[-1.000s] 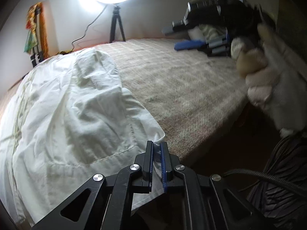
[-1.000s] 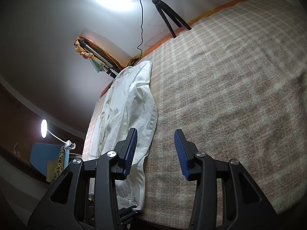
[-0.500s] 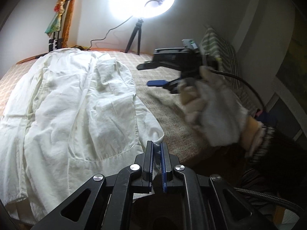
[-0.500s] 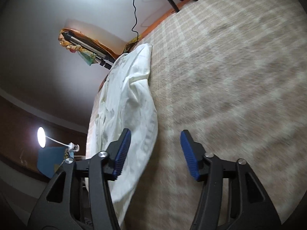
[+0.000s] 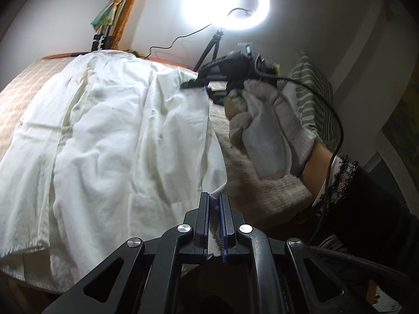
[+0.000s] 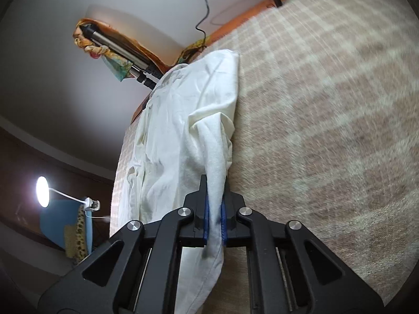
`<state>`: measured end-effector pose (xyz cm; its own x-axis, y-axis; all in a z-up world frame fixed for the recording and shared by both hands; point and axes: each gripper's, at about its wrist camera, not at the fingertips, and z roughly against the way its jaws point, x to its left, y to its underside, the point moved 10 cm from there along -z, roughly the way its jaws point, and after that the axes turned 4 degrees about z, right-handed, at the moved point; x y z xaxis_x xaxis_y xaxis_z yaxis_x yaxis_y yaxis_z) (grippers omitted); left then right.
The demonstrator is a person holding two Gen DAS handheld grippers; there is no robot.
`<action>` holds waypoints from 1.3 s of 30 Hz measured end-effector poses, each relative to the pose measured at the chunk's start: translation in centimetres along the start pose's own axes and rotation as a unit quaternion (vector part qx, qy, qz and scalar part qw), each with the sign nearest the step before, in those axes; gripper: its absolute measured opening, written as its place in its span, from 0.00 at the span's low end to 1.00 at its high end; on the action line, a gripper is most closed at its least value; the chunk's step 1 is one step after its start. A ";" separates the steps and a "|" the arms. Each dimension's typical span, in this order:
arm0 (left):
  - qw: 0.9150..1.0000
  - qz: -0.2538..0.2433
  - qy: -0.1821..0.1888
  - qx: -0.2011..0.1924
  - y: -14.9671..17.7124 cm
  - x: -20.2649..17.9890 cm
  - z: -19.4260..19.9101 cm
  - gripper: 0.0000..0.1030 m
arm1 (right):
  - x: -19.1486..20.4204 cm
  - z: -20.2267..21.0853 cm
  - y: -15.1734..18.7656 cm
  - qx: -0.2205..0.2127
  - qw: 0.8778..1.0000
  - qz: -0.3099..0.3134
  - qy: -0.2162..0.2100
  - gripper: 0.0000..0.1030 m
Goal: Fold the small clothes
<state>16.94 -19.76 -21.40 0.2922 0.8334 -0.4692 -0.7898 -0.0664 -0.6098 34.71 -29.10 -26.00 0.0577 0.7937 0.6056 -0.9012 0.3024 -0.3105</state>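
Note:
A white shirt [image 5: 110,141] lies spread on a bed with a beige checked blanket [image 6: 327,120]. My left gripper [image 5: 214,198] is shut on the shirt's near right corner at the bed's edge. My right gripper [image 6: 214,183] is shut on a fold of the shirt [image 6: 183,136] along its right side. In the left wrist view the right gripper [image 5: 207,87] shows farther up the same edge, held by a gloved hand [image 5: 264,133].
A bright ring light [image 5: 226,1] on a tripod stands behind the bed. A striped pillow [image 5: 311,96] lies at the far right. A folded tripod with a colourful cloth [image 6: 110,49] leans on the wall. A desk lamp [image 6: 43,191] and blue chair stand beside the bed.
My right gripper moved in over the shirt's right edge and closed on it; it was open before. My left gripper stayed shut on the corner while its view swung left.

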 end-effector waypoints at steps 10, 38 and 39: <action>0.999 0.027 -0.022 -0.012 0.6 3.4 3.1 0.04 | 8.9 -2.5 -1.2 0.002 0.990 0.127 0.053 0.07; 0.992 0.005 -0.122 -0.010 2.9 10.6 10.0 0.30 | 13.2 -2.6 3.5 0.024 0.982 0.188 0.020 0.31; 0.991 -0.005 -0.130 -0.014 2.7 10.8 10.4 0.30 | 13.2 -2.6 4.4 0.031 0.980 0.196 0.021 0.31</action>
<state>12.32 -5.24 -21.41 0.1483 0.9468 -0.2856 -0.7719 -0.0697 -0.6319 32.62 -15.91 -21.23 -0.2814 0.8634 0.4187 -0.8824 -0.0615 -0.4664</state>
